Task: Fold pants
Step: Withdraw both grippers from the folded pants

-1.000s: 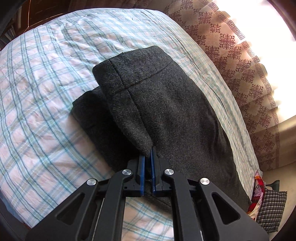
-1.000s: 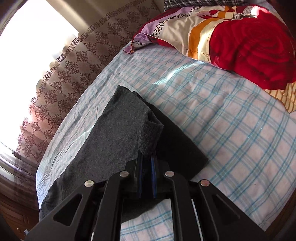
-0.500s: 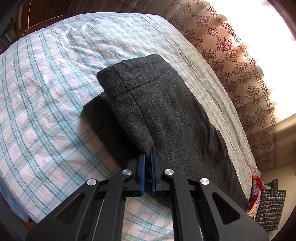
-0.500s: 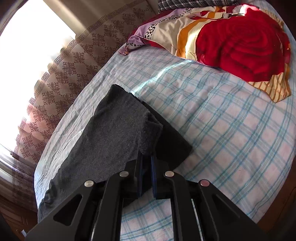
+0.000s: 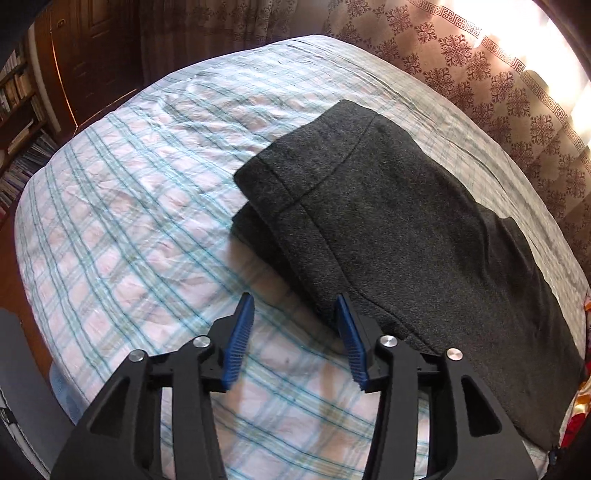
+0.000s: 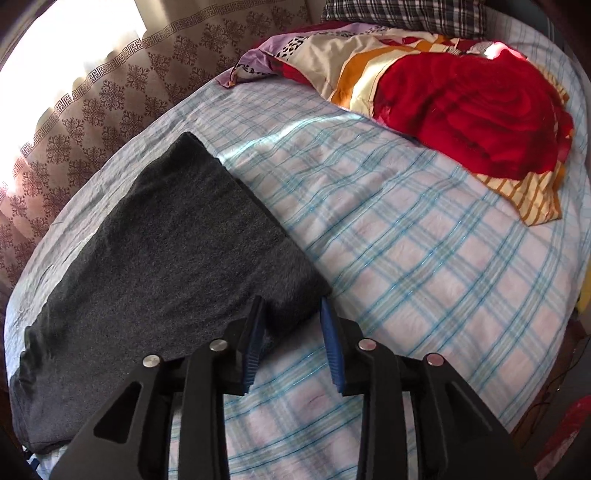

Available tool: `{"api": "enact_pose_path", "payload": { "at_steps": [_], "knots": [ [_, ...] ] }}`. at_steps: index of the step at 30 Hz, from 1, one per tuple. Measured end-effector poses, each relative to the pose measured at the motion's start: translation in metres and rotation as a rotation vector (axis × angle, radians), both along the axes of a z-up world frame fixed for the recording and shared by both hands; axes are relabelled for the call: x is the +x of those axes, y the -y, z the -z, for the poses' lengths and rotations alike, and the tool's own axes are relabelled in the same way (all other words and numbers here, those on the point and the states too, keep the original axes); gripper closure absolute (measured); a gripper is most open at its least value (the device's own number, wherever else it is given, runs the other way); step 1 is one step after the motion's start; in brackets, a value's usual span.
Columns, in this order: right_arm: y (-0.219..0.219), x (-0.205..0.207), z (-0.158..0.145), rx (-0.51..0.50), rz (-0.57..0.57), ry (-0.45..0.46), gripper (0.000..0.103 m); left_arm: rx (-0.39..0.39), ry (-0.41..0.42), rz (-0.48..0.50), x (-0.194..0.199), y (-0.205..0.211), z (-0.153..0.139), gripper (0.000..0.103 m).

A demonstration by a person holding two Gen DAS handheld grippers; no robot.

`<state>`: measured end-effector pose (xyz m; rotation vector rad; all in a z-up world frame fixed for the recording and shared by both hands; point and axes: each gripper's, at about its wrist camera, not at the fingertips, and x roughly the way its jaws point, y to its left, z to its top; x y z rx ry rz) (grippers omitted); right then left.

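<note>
Dark grey wool pants (image 5: pixel 399 229) lie flat on the checked bed sheet (image 5: pixel 147 206), folded lengthwise with one leg on top of the other; the waistband end is towards the far left in the left wrist view. The same pants (image 6: pixel 159 269) fill the left half of the right wrist view. My left gripper (image 5: pixel 293 317) is open and empty, its right finger close to the pants' near edge. My right gripper (image 6: pixel 290 321) is open and empty, its jaws either side of the near corner of the pants without closing on it.
A red and orange quilt (image 6: pixel 461 99) and a plaid pillow (image 6: pixel 402 14) lie at the bed's head. Patterned curtains (image 5: pixel 498 85) hang along the far side of the bed. A bookshelf (image 5: pixel 18 122) stands beyond the bed's foot.
Both grippers were shut on the pants' top layer and held it up. Now both have opened and let go, and the fabric lies flat on the lower layer.
</note>
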<state>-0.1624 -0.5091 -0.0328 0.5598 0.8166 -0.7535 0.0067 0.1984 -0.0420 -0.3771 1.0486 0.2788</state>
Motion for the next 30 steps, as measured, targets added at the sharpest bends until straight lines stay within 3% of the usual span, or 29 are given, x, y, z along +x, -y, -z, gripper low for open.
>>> {"api": "enact_pose_path", "payload": {
  "at_steps": [2, 5, 8, 11, 13, 17, 21, 23, 30],
  "knots": [
    [-0.005, -0.001, -0.011, -0.077, 0.016, -0.019, 0.054, 0.039, 0.007, -0.048, -0.007, -0.008, -0.007, 0.051],
    [-0.030, 0.011, -0.031, -0.213, -0.078, -0.022, 0.054, 0.125, 0.057, -0.106, -0.015, -0.014, -0.025, 0.051],
    [-0.064, 0.032, -0.039, -0.268, -0.227, -0.006, 0.053, 0.189, 0.126, -0.065, -0.011, 0.002, -0.047, 0.051],
    [-0.094, 0.057, -0.035, -0.243, -0.352, 0.016, 0.045, 0.186, 0.181, 0.032, 0.006, 0.030, -0.060, 0.047],
    [-0.111, 0.071, -0.028, -0.233, -0.415, -0.004, 0.044, 0.167, 0.198, 0.096, 0.020, 0.052, -0.060, 0.047],
    [-0.126, 0.089, -0.008, -0.187, -0.493, -0.071, 0.044, 0.157, 0.162, 0.212, 0.045, 0.078, -0.034, 0.047],
    [-0.108, 0.084, 0.031, -0.073, -0.472, -0.189, 0.044, 0.179, 0.040, 0.220, 0.056, 0.066, 0.009, 0.047],
    [-0.103, 0.077, 0.035, -0.062, -0.496, -0.145, 0.042, 0.183, 0.039, 0.259, 0.053, 0.062, 0.023, 0.048],
    [-0.110, 0.090, 0.024, -0.111, -0.512, -0.241, 0.042, 0.194, 0.020, 0.251, 0.057, 0.069, 0.012, 0.047]
  ]
}}
